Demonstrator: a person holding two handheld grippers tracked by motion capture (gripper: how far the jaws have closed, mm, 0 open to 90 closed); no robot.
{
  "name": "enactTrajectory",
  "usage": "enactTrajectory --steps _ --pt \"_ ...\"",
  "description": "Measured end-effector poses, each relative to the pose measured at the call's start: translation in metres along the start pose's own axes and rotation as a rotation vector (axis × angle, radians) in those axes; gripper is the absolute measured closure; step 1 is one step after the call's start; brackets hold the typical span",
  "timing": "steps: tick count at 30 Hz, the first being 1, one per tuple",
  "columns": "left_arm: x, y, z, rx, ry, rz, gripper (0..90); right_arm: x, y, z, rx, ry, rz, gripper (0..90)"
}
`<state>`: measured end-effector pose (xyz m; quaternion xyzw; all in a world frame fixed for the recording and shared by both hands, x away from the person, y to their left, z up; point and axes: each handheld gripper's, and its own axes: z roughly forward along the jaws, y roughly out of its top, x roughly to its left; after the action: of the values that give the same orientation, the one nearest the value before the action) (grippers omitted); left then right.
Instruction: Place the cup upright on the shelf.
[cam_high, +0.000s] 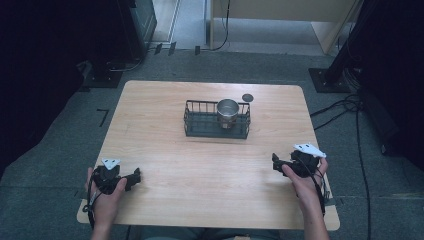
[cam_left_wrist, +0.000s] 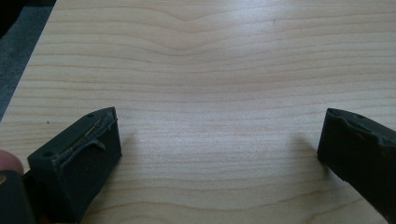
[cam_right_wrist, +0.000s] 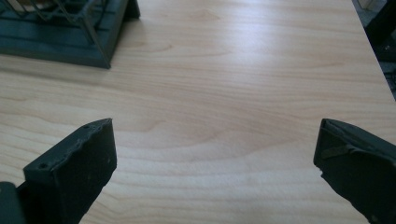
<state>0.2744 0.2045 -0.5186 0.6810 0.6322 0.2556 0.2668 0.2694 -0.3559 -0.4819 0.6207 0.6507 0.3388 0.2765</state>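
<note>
A black wire basket stands on the wooden table toward the back middle, with a shiny metal cup upright in its right half. A small dark round disc lies on the table just behind the basket's right end. My left gripper rests near the front left corner, held in a hand, its jaws wide apart over bare wood. My right gripper rests near the front right, also open and empty; a corner of the basket shows at the upper left of its view.
The table's left edge and grey floor show in the left gripper view. Cables run over the floor to the right of the table, and black stand bases sit behind it.
</note>
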Motion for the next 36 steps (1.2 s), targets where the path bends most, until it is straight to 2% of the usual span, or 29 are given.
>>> enactTrajectory --steps 17,28,36 --pt "0.000 0.000 0.000 0.000 0.000 0.000 0.0 -0.024 -0.043 -0.006 0.070 -0.048 0.056 0.0" --pt "0.000 0.000 0.000 0.000 0.000 0.000 0.0 -0.037 -0.064 -0.014 0.107 -0.078 0.063 0.0" --pt "0.000 0.000 0.000 0.000 0.000 0.000 0.0 -0.039 -0.074 -0.023 0.105 -0.110 0.054 0.0"
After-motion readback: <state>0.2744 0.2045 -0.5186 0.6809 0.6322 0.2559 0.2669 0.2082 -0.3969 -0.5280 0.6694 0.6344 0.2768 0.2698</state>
